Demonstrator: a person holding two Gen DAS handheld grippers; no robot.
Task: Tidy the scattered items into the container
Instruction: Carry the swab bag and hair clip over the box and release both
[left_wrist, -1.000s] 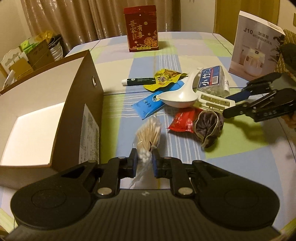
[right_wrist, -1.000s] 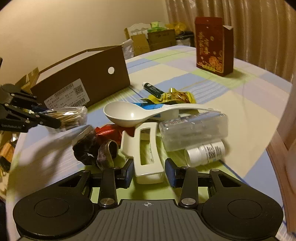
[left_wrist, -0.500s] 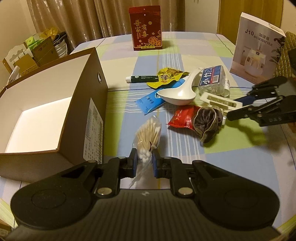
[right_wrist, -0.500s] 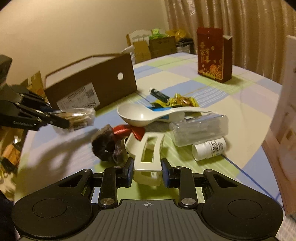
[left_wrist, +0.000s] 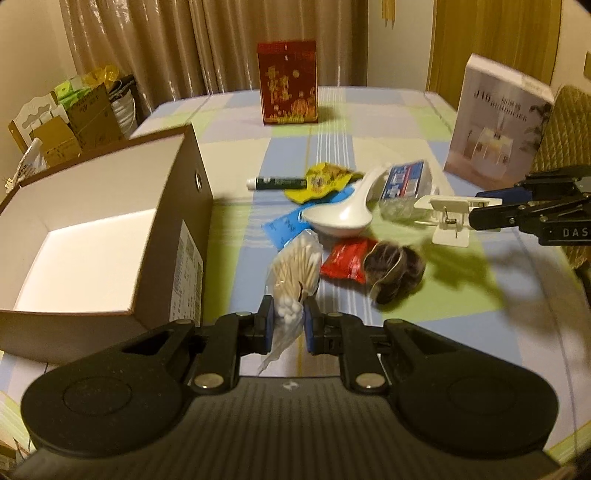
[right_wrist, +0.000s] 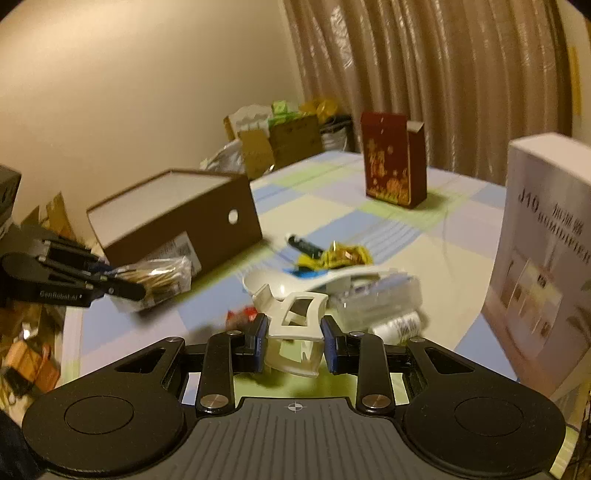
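My left gripper (left_wrist: 289, 317) is shut on a clear bag of cotton swabs (left_wrist: 295, 266) and holds it above the table, just right of the open brown cardboard box (left_wrist: 92, 236). My right gripper (right_wrist: 295, 343) is shut on a white hair claw clip (right_wrist: 297, 328), lifted off the table; it shows in the left wrist view (left_wrist: 448, 218) too. On the tablecloth lie a white spoon (left_wrist: 343, 218), a red packet (left_wrist: 347, 258), a dark scrunchie (left_wrist: 393, 269), a yellow packet (left_wrist: 325, 179), a blue packet (left_wrist: 284, 229), a dark tube (left_wrist: 277, 182) and a clear swab case (left_wrist: 404, 184).
A red carton (left_wrist: 288, 92) stands at the table's far side. A white humidifier box (left_wrist: 495, 122) stands at the right edge, close to my right gripper (right_wrist: 543, 258). A small white bottle (right_wrist: 397, 325) lies by the clear case. Cardboard clutter sits beyond the table's left side.
My right gripper closed on the white claw clip and lifted it off the table. My left gripper, still holding the swab bag, rose and drew back, so the box interior shows more.
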